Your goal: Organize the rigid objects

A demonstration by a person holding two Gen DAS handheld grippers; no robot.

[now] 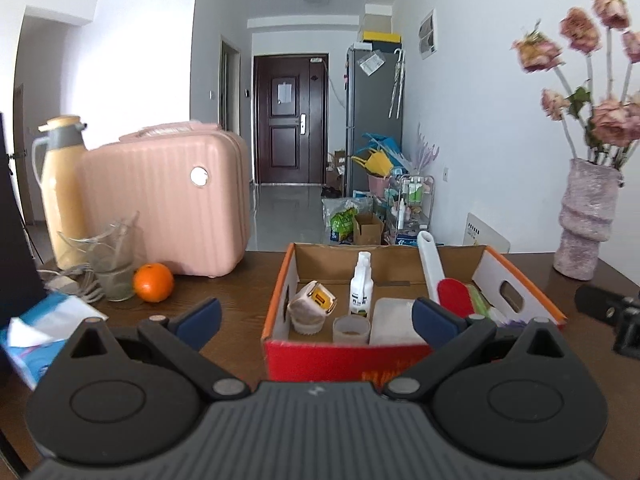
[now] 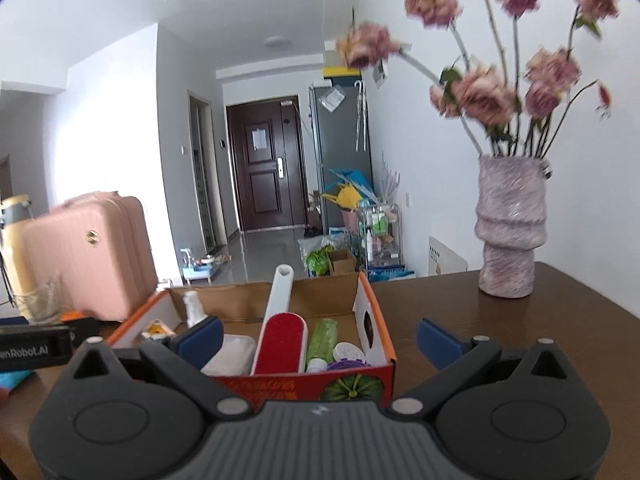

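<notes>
Left gripper (image 1: 316, 316) and right gripper (image 2: 318, 338): both spread wide, empty, held before cardboard box (image 1: 520, 276) on table (image 1: 240, 292). Lint brush (image 2: 280, 338), spray bottle (image 1: 361, 284) inside. Likely choosing next item; needs committed reach.

Left gripper (image 1: 316, 318): matte black linkage arms, 2 round black housings with a faint raised ring on each, ribbed grey centre plate bearing a small pale logo. 2 dark blue fingers (image 1: 200, 316) with flat pads. Silver pivot screws at arm joints, 2 smaller pale caps further out.

Right gripper (image 2: 320, 338): same build; black arms, grey ribbed plate, blue fingers (image 2: 438, 340), silver screws, triangular cut-outs in outer links.
</notes>
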